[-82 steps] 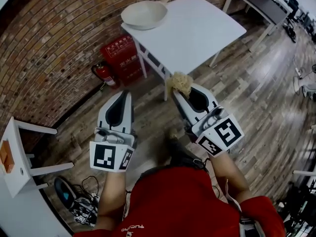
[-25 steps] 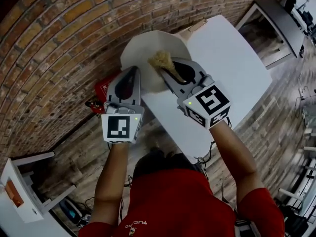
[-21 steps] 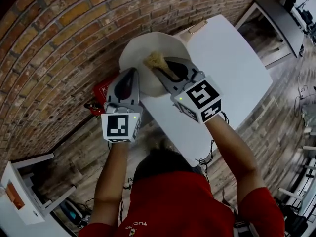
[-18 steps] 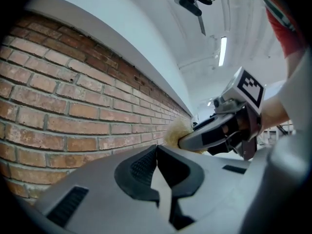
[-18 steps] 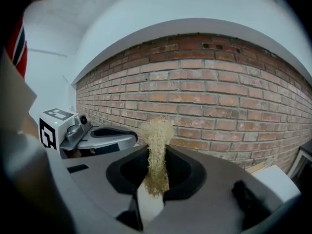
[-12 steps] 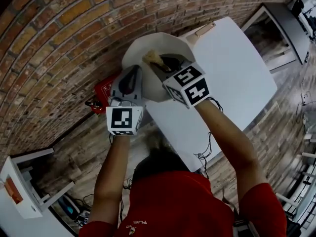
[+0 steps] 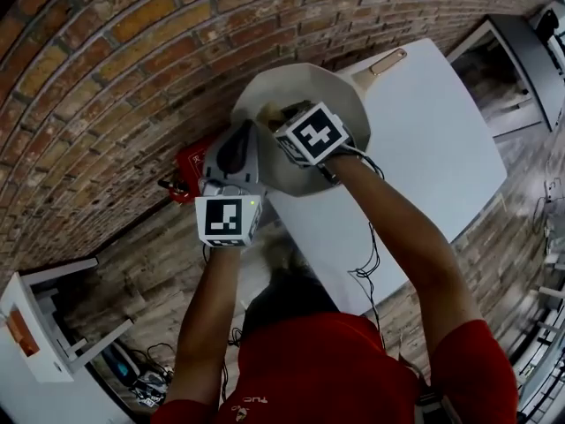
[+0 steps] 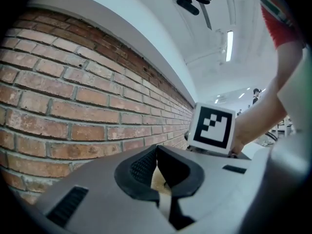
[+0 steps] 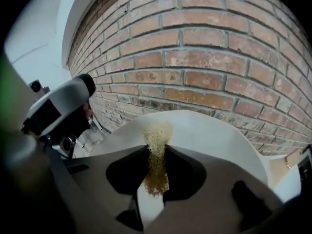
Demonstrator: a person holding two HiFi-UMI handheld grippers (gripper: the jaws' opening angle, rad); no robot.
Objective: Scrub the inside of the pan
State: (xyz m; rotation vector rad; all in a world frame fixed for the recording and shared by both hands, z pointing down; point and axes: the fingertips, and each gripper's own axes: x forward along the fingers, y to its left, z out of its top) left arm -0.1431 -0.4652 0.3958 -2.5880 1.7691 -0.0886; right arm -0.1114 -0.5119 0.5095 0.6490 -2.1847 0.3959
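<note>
A cream pan (image 7: 331, 91) sits at the corner of a white table (image 7: 424, 140), its pale handle (image 7: 387, 62) pointing right. My right gripper (image 7: 275, 117) is inside the pan, shut on a golden fibrous scrubber (image 7: 265, 111). In the right gripper view the scrubber (image 9: 157, 155) is pinched between the jaws and its tuft touches the pan's inner wall (image 9: 209, 135). My left gripper (image 7: 244, 133) is shut, tips at the pan's left rim. In the left gripper view the jaws (image 8: 157, 148) meet, and the cream pan (image 8: 158, 179) shows through the gap below them.
A brick wall (image 7: 132, 51) runs close behind the pan. A red box (image 7: 188, 164) stands on the wooden floor under the table's corner. A white stool (image 7: 35, 325) is at the far left, a dark table (image 7: 530, 51) at the upper right.
The person has walked up to the table. Over the last second the right gripper has swung left and deeper into the pan with the scrubber; the left gripper stays at the rim.
</note>
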